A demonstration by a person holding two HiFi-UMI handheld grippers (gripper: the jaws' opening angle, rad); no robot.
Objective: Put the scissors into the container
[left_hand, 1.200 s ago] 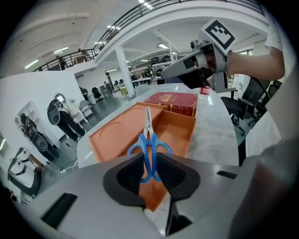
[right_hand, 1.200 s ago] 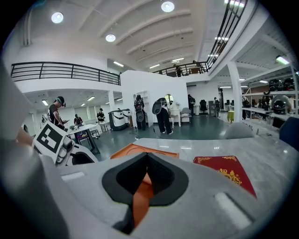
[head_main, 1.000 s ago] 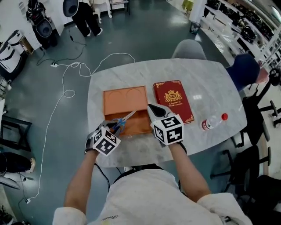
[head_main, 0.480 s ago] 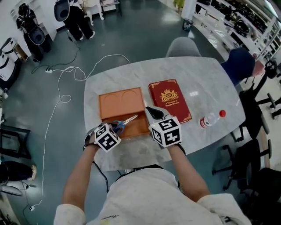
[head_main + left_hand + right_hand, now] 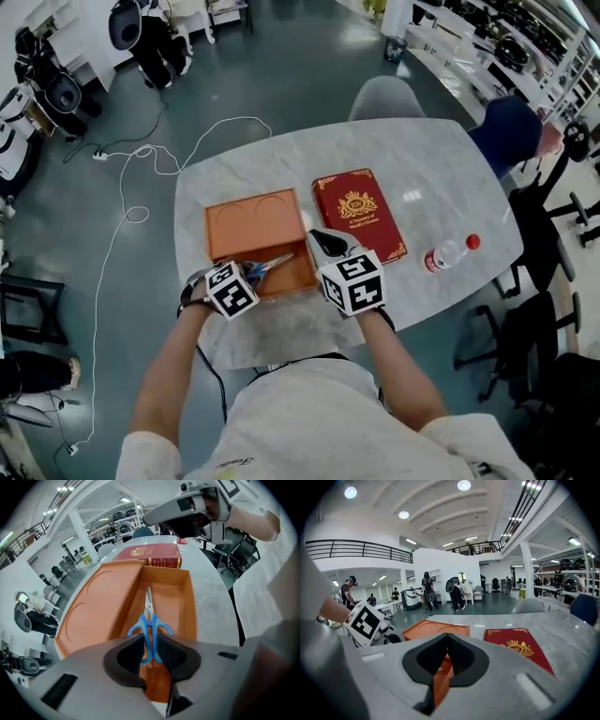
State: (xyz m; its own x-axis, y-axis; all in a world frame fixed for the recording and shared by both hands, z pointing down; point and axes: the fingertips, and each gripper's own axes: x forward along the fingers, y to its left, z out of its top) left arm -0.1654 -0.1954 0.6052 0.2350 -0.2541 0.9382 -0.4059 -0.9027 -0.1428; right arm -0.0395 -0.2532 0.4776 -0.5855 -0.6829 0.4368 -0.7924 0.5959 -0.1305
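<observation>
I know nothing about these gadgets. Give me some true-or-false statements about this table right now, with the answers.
The left gripper clamps the blue-handled scissors. True.
The scissors are over the orange plastic container. True.
The red hardcover book lies inside the container. False: it lies on the white marble table, beside it.
The clear plastic bottle with the red cap stands upright. False: it lies on its side.
The right gripper is open and empty. False: its jaws pinch the container's wall.
</observation>
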